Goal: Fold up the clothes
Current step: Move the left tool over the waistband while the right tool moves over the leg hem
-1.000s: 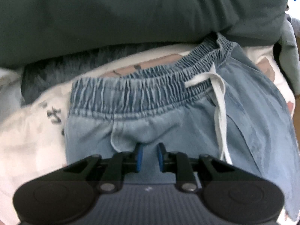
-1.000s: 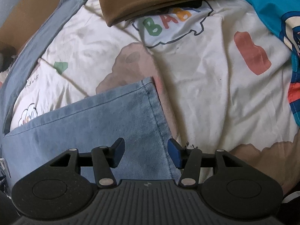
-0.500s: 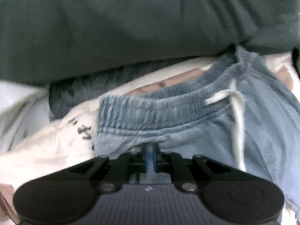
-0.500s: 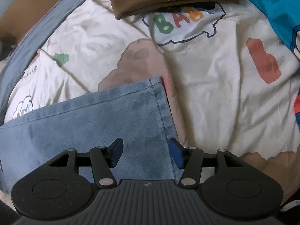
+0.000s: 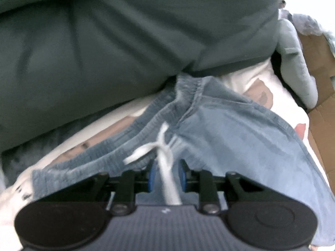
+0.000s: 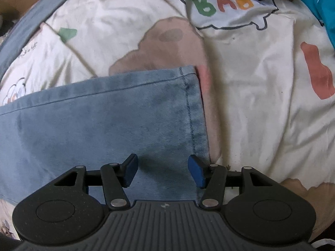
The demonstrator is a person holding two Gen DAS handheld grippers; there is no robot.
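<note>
**Cream cartoon-print bedsheet, denim trousers laid out**

Bedsheet (image 6: 251, 108) carries light-blue denim trousers (image 5: 240, 138). Waistband bunched, white drawstring (image 5: 165, 161) running between left gripper (image 5: 166, 176) pads, jaws parted around it, no firm clamp visible. Right gripper (image 6: 163, 172) spread wide above leg hem (image 6: 192, 108). Dark green cushion (image 5: 125, 41) behind the waistband.

Left wrist view: close, low over denim trousers (image 5: 240, 138) waistband, facing 12 o'clock. Right wrist view: close above their leg hem (image 6: 194, 113).
</note>
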